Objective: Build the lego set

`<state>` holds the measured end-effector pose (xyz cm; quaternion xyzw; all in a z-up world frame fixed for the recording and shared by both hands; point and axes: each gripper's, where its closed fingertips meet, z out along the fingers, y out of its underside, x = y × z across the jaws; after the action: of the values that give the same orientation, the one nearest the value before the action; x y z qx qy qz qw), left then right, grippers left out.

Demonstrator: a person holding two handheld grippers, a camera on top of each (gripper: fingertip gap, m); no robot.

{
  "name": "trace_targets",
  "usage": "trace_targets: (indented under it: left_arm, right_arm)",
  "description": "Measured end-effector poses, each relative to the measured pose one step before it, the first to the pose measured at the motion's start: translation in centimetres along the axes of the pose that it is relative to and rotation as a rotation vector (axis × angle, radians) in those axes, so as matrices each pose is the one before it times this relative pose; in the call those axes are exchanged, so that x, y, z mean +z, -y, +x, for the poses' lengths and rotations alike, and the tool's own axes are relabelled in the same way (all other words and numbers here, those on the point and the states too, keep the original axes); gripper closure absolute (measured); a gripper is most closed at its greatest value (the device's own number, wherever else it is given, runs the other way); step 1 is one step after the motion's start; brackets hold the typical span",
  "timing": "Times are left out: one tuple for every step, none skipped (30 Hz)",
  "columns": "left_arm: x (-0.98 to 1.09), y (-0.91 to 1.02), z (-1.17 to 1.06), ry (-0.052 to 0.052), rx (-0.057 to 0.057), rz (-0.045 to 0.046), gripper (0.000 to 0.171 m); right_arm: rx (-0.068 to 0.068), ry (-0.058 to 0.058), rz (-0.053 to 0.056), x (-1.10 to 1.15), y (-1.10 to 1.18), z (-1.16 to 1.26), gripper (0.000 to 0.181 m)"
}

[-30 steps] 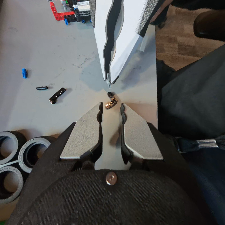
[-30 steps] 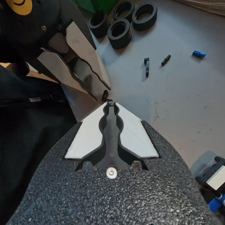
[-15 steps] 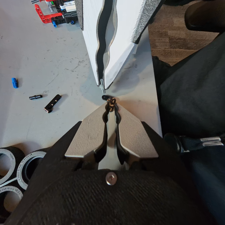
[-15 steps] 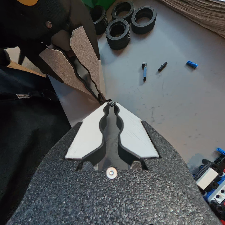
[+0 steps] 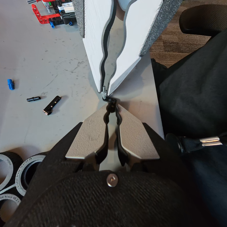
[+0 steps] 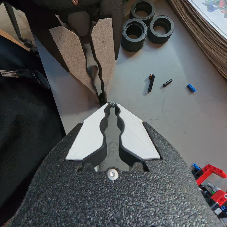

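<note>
My left gripper [image 5: 112, 108], with tan fingers, is shut on a small black L-shaped lego piece [image 5: 111, 101] near the table's right edge. My right gripper [image 5: 104, 91], with white fingers, comes in from above and is shut on a small grey pin [image 5: 104, 92]. The pin's tip touches the end hole of the black piece. In the right wrist view my right gripper [image 6: 112, 104] holds the pin [image 6: 112, 105] tip to tip with the left gripper [image 6: 101, 97], which holds the black piece [image 6: 101, 98].
On the grey table [image 5: 36, 61] lie a black beam [image 5: 52, 103], a black pin [image 5: 33, 99] and a blue pin [image 5: 10, 84]. The partly built red and black model [image 5: 55, 13] is at the far left. Black tyres [image 5: 14, 172] stand near the left gripper. A person's dark clothing [image 5: 191, 98] is at the right. Less than 4 cm separates the two grippers' tips.
My left gripper closed on the black L-shaped piece and lifted it. My right gripper brought the grey pin down until it met the piece's end hole.
</note>
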<state>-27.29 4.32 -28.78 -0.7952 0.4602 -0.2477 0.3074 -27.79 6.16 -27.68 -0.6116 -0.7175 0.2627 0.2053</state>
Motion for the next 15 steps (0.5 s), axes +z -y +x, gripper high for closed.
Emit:
trace_targets:
  left_arm:
    - [0.0, 0.0, -0.006, -0.0039, -0.003, 0.00024, 0.166]
    - [-0.002, 0.001, 0.005, -0.002, 0.0001, -0.00008, 0.166]
    - [0.0, -0.005, 0.0, 0.0002, 0.0027, -0.00019, 0.166]
    - [0.013, 0.006, -0.006, 0.0013, 0.0028, -0.00025, 0.166]
    - [0.005, -0.014, -0.002, 0.0012, 0.0021, -0.00006, 0.166]
    - [0.004, 0.003, 0.005, 0.0003, 0.0007, 0.00004, 0.166]
    - [0.011, -0.006, 0.003, 0.0, 0.0012, -0.00004, 0.166]
    - [0.007, 0.001, 0.011, 0.0002, 0.0018, -0.00024, 0.166]
    - [0.013, 0.005, 0.005, 0.0006, 0.0026, -0.00036, 0.166]
    - [0.01, 0.001, 0.005, 0.001, 0.0028, -0.00036, 0.166]
    - [0.001, -0.008, 0.005, 0.0014, 0.0028, -0.00031, 0.166]
    - [0.01, -0.011, 0.002, 0.0018, 0.0022, -0.00004, 0.166]
    - [0.005, -0.001, -0.001, 0.0016, 0.002, -0.00011, 0.166]
    - [0.001, -0.002, -0.003, 0.0011, 0.0013, -0.00001, 0.166]
    - [0.007, -0.006, 0.005, 0.0002, 0.0001, 0.00035, 0.166]
  right_arm:
    - [-0.0115, -0.0039, -0.0104, 0.011, -0.013, -0.001, 0.175]
    - [-0.0073, -0.0033, -0.009, 0.019, 0.01, 0.014, 0.175]
    - [-0.0059, -0.0031, -0.0122, -0.003, -0.013, 0.015, 0.175]
    - [-0.0092, -0.0044, -0.0128, 0.017, -0.002, 0.002, 0.174]
    - [-0.019, -0.005, -0.0124, 0.013, -0.014, -0.025, 0.174]
    - [-0.0221, -0.0039, -0.0102, 0.015, -0.01, -0.012, 0.174]
    - [-0.0125, 0.0025, -0.0112, 0.017, 0.006, -0.058, 0.174]
    - [-0.0011, 0.0029, -0.018, 0.025, -0.009, -0.028, 0.174]
    - [-0.0107, 0.0, -0.0228, 0.008, -0.013, -0.006, 0.174]
    - [-0.0131, 0.0004, -0.0216, 0.033, 0.008, 0.002, 0.174]
    - [-0.0086, 0.0036, -0.0203, 0.028, 0.032, -0.02, 0.174]
    - [-0.0101, 0.0037, -0.0162, 0.022, 0.0, -0.004, 0.175]
    - [-0.0057, 0.0053, -0.011, 0.009, 0.003, -0.006, 0.175]
    - [0.0007, 0.0062, -0.0052, 0.01, 0.007, -0.013, 0.175]
    - [-0.0045, 0.0047, 0.0004, 0.004, -0.016, -0.009, 0.175]
